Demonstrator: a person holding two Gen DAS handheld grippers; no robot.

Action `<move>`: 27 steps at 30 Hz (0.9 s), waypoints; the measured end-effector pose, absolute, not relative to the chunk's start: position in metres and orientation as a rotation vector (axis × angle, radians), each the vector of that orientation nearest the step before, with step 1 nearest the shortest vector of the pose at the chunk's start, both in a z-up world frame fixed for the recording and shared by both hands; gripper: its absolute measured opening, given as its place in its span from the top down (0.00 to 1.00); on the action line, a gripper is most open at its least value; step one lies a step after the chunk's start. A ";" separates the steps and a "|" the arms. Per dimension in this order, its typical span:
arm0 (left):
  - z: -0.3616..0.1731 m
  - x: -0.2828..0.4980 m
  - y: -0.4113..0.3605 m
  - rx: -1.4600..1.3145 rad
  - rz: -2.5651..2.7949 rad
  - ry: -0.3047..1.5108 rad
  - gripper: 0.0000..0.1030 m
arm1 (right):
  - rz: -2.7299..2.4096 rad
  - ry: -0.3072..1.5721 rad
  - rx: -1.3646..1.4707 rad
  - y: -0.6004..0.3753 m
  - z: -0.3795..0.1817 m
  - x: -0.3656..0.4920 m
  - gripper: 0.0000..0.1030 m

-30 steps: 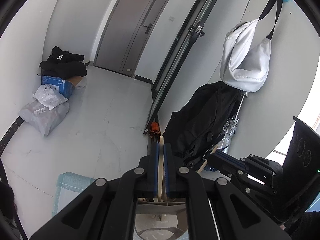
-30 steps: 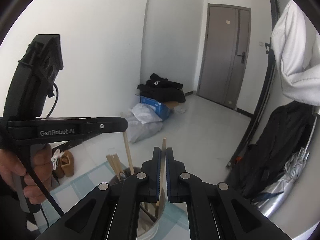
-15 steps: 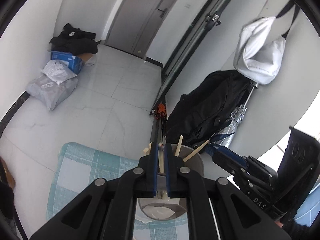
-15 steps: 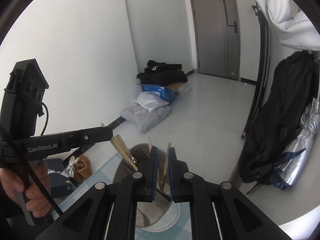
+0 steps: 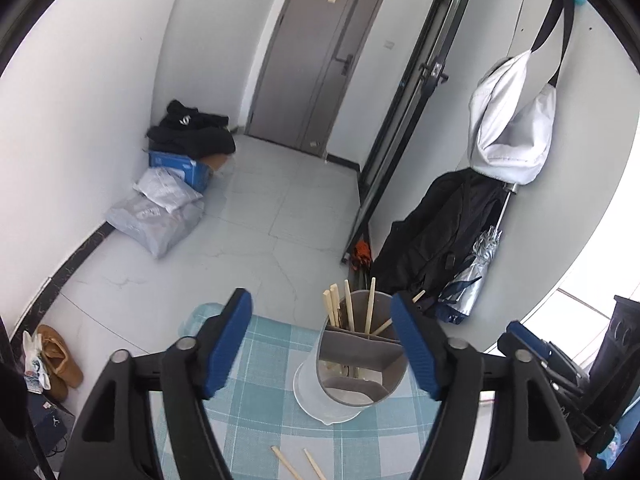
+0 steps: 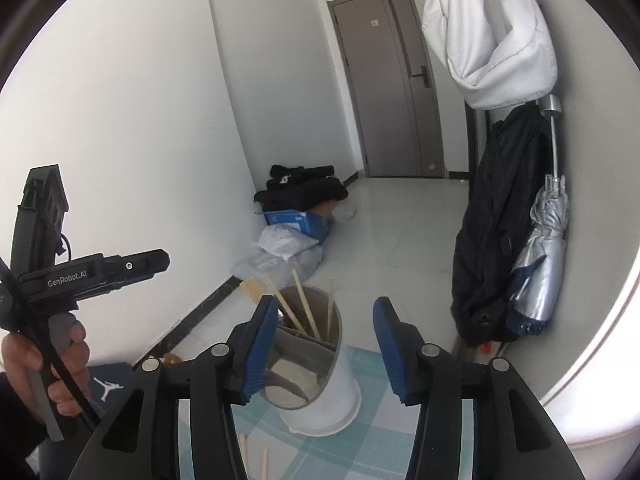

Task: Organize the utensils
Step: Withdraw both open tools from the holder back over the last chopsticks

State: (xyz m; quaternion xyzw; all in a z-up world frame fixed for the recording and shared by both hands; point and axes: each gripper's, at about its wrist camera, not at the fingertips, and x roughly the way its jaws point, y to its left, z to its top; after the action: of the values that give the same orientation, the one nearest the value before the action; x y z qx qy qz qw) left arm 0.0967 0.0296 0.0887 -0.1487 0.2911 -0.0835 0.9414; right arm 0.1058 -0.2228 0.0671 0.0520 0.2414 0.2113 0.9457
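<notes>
Both jaws are opening, and nothing is held in the left gripper point(image 5: 320, 344) or the right gripper point(image 6: 326, 346). Thin chopsticks point(image 5: 294, 465) are seen flat on the checked cloth point(image 5: 256, 360), near the holder point(image 5: 356, 364). They are judged light, stiff and slippery; mid-length is best gripped.

Chopsticks point(image 5: 349, 312) in holder point(image 5: 360, 364) (on tablecloth point(image 5: 256, 408))
</notes>
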 end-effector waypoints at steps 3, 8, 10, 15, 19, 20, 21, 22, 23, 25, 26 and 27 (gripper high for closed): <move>0.096 0.077 0.029 -0.286 -0.159 0.557 0.18 | 0.423 0.480 0.121 -0.222 0.070 0.087 0.44; 0.098 0.054 0.030 -0.251 -0.124 0.529 0.08 | 0.429 0.435 0.176 -0.222 0.072 0.053 0.29; 0.097 0.043 0.031 -0.246 -0.117 0.514 0.07 | 0.436 0.411 0.199 -0.223 0.072 0.041 0.24; 0.091 0.022 0.030 -0.210 -0.112 0.502 0.07 | 0.437 0.386 0.215 -0.220 0.066 0.015 0.18; 0.084 0.008 0.031 -0.205 -0.103 0.500 0.04 | 0.426 0.388 0.216 -0.214 0.055 -0.002 0.16; 0.081 0.004 0.031 -0.204 -0.095 0.495 0.03 | 0.423 0.389 0.219 -0.213 0.053 -0.005 0.14; 0.078 0.001 0.032 -0.202 -0.085 0.489 0.01 | 0.415 0.389 0.221 -0.213 0.050 -0.009 0.11; 0.075 -0.002 0.032 -0.201 -0.081 0.484 0.01 | 0.405 0.393 0.221 -0.212 0.047 -0.011 0.09; 0.072 -0.005 0.033 -0.201 -0.079 0.481 0.01 | 0.395 0.404 0.219 -0.210 0.043 -0.013 0.05; 0.065 -0.009 0.035 -0.200 -0.067 0.488 0.01 | 0.380 0.426 0.202 -0.205 0.036 -0.016 0.05; 0.061 -0.010 0.036 -0.203 -0.065 0.491 0.01 | 0.375 0.437 0.199 -0.203 0.032 -0.017 0.05; 0.057 -0.011 0.038 -0.206 -0.058 0.496 0.01 | 0.374 0.448 0.200 -0.202 0.029 -0.018 0.05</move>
State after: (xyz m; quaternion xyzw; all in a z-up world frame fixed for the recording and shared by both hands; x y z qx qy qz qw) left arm -0.0107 0.0377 0.0566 -0.1017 0.2451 -0.0288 0.9637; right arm -0.0176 -0.2015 0.0287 0.0986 0.2207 0.1842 0.9527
